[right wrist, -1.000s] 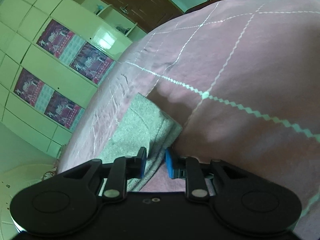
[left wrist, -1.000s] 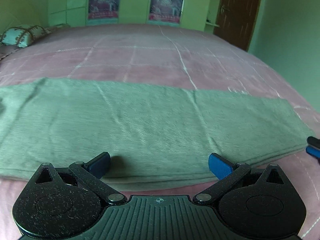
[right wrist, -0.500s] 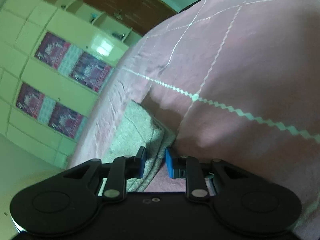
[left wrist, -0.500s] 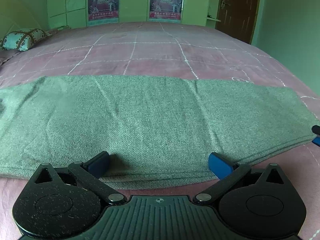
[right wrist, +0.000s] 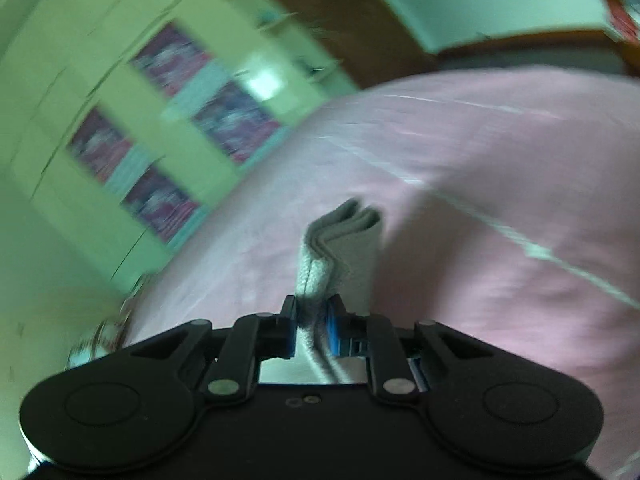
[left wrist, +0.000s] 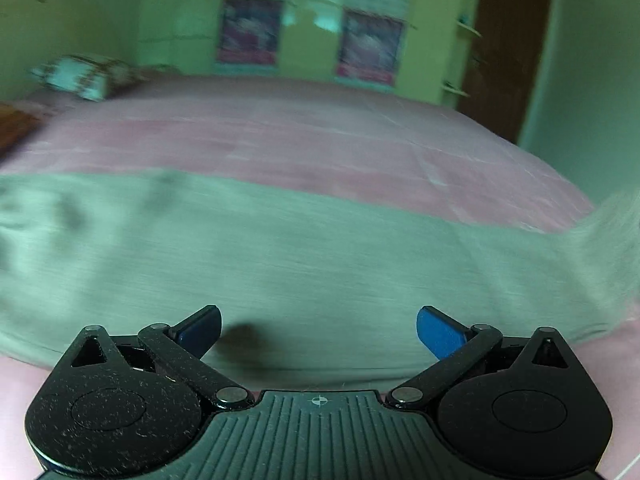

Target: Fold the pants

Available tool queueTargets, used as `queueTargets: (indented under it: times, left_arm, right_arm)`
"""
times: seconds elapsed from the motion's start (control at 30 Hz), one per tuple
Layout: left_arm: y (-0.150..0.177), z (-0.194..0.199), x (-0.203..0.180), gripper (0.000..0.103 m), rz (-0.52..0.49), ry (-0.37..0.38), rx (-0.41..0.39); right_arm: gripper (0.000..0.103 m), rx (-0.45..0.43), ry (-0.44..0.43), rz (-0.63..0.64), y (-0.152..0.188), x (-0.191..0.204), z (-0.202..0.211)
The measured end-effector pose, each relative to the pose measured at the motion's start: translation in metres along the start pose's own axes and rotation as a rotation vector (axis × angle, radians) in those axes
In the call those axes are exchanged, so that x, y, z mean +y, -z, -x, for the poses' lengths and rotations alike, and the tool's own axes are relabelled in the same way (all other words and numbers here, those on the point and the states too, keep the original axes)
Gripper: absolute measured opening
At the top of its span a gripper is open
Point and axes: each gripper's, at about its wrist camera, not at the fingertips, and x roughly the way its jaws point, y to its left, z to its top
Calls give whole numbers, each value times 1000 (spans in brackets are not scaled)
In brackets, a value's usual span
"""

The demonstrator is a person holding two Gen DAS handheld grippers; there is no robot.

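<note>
Grey-green pants (left wrist: 280,256) lie folded lengthwise across the pink bedspread (left wrist: 320,148), stretching from left to right. My left gripper (left wrist: 319,330) is open and empty, its blue pads just over the near edge of the pants' middle. The right end of the pants (left wrist: 612,240) is raised off the bed. My right gripper (right wrist: 312,320) is shut on that end of the pants (right wrist: 340,240), whose stacked layers stick out beyond the pads above the bedspread (right wrist: 480,200). Both views are motion-blurred.
A patterned pillow (left wrist: 76,76) lies at the far left of the bed. A green wardrobe with posters (left wrist: 312,28) stands behind the bed, and a brown door (left wrist: 504,48) is at the right.
My right gripper has closed on the end of the pants and lifted it off the bed. My left gripper stayed open over the near edge while its view tilted.
</note>
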Motion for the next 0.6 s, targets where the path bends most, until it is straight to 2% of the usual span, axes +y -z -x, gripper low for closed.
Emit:
queueTargets:
  times: [0.1,0.27,0.33,0.43,0.5,0.53,0.57,0.6]
  left_arm:
    - [-5,18,84,103,22,-113,-16]
    - [-10,55,207,103,120,-278,-79]
    - [-7,62,243,103,175,-284,-91]
    - [6,61,272,103,230,-275,-87]
    - [13,55,280,103,253,-258,-77]
    - [15,54,280,103,264,-245,-79]
    - [15,53,281,103,270,-231,-90]
    - [16,53,282,103,271,-223,-106]
  right_arm:
    - [7,34,-66,106,20,61,-17]
    - [7,134,-181,249,83,162,-54]
    - [7,195,-227,292,118,196,-67]
    - [7,318,-276,380,184,234,-86]
    - [20,442,-241,534,231,252,-102]
    - [24,453,-187,643,252,260,-101]
    - [25,381,-200,701,256,263,-88]
    - [25,343,-238,697,252,262,-76]
